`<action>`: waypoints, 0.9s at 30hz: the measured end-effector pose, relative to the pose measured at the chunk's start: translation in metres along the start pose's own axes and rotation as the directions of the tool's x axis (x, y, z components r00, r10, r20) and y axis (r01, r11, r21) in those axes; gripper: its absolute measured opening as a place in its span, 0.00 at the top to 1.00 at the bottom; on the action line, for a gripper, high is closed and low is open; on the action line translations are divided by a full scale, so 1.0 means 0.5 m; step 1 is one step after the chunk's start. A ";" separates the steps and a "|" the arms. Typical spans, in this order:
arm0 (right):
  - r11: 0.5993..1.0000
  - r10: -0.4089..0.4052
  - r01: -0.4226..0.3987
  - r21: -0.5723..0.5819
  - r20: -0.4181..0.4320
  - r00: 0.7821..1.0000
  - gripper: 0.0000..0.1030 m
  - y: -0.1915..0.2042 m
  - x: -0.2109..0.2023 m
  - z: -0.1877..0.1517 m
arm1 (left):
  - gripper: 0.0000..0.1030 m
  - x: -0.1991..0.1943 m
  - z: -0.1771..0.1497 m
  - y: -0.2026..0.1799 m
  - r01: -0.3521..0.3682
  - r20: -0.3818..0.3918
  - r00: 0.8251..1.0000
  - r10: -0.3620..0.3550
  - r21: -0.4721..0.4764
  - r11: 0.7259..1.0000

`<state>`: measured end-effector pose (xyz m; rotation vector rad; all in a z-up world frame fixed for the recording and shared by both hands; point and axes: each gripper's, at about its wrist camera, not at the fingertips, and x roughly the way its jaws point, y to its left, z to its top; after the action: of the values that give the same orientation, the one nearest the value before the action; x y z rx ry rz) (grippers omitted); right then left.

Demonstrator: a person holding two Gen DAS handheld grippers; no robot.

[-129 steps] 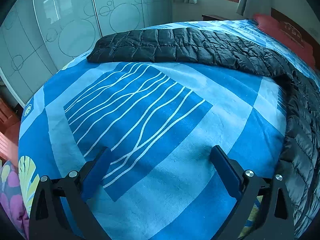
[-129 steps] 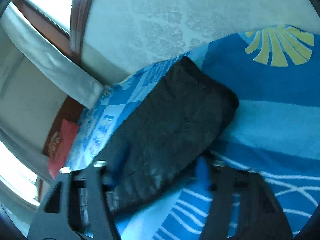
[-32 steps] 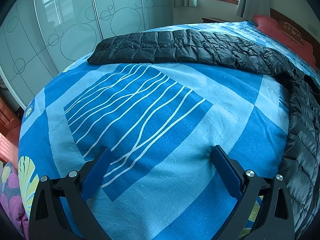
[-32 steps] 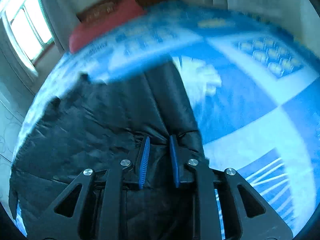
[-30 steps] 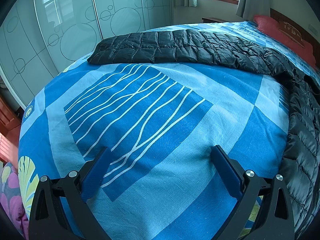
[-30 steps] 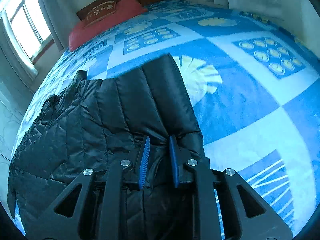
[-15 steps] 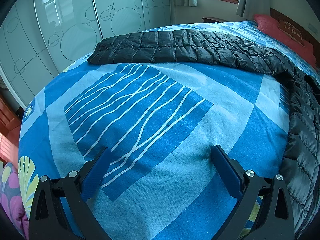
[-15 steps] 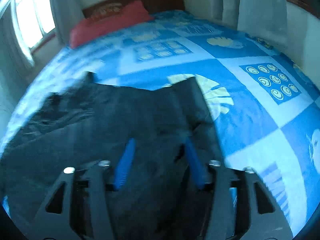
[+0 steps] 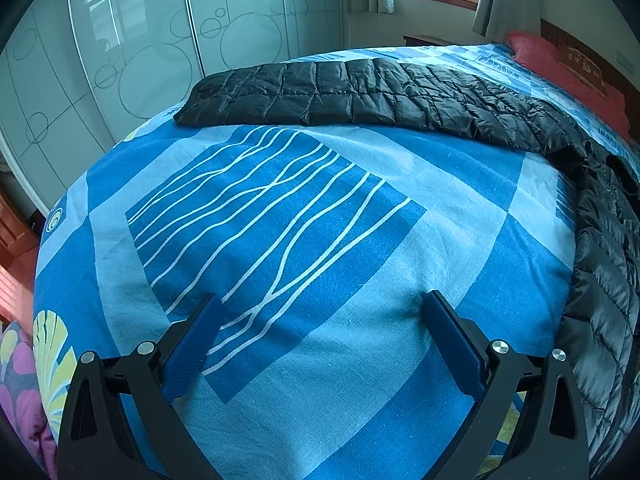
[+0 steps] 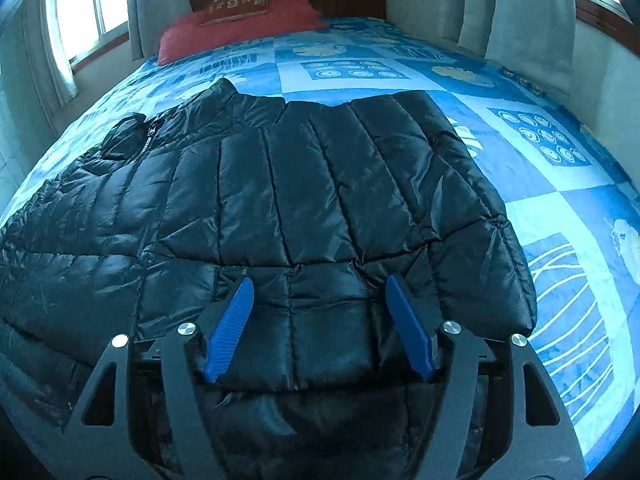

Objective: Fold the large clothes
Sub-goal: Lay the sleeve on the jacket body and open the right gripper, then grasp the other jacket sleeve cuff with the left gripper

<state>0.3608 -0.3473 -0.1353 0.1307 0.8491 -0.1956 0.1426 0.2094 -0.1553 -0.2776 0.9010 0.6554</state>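
Since a second ago the right gripper [image 10: 320, 292] has let go of the jacket [image 10: 280, 200]: its jaws have just been opening and now stand apart, empty, over the sleeve folded across the body. The jacket lies on the bed [image 10: 560, 216]. The left gripper [image 9: 320, 312], unchanged, gapes empty over the sheet, jacket from 12 to 3 o'clock.

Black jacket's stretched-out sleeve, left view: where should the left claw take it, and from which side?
Probably at the cuff end of the sleeve, on the jacket, coming in from the wardrobe side along the bedspread. That end lies flat, free and square-edged. The left claw is open, over bare bedspread, holding nothing.
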 end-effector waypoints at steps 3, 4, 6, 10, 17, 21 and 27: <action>1.000 0.002 -0.002 0.001 0.006 1.000 0.32 -0.003 0.002 -0.001 | 0.04 0.000 0.004 0.001 0.005 -0.011 1.000 -0.005 -0.003 1.000; 1.000 0.004 -0.004 0.003 0.009 1.000 0.32 -0.004 0.002 -0.002 | 0.04 0.000 0.006 0.003 0.012 -0.015 1.000 -0.012 -0.007 1.000; 1.000 0.007 -0.007 0.004 0.012 1.000 0.31 -0.003 0.001 -0.004 | 0.04 -0.001 0.013 0.014 0.046 -0.024 0.999 -0.046 -0.026 0.999; 1.000 -0.001 0.001 -0.002 0.017 1.000 0.31 0.001 -0.001 -0.007 | 0.04 -0.001 0.034 0.044 0.152 0.008 0.988 -0.151 -0.077 0.985; 1.000 -0.009 0.009 -0.011 0.025 1.000 0.30 0.004 -0.003 -0.009 | 0.05 0.081 0.129 0.133 0.367 0.098 0.930 -0.354 -0.246 0.897; 1.000 -0.013 0.013 -0.016 0.028 1.000 0.30 0.002 -0.003 -0.010 | 0.05 0.127 0.186 0.177 0.413 0.159 0.911 -0.381 -0.321 0.852; 1.000 -0.012 0.013 -0.017 0.029 0.999 0.30 -0.001 -0.003 -0.010 | 0.05 0.173 0.244 0.219 0.424 0.209 0.905 -0.370 -0.388 0.818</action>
<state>0.3563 -0.3465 -0.1373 0.1060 0.8225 -0.2012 0.1890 0.3884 -0.1460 -0.7917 0.5424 0.4632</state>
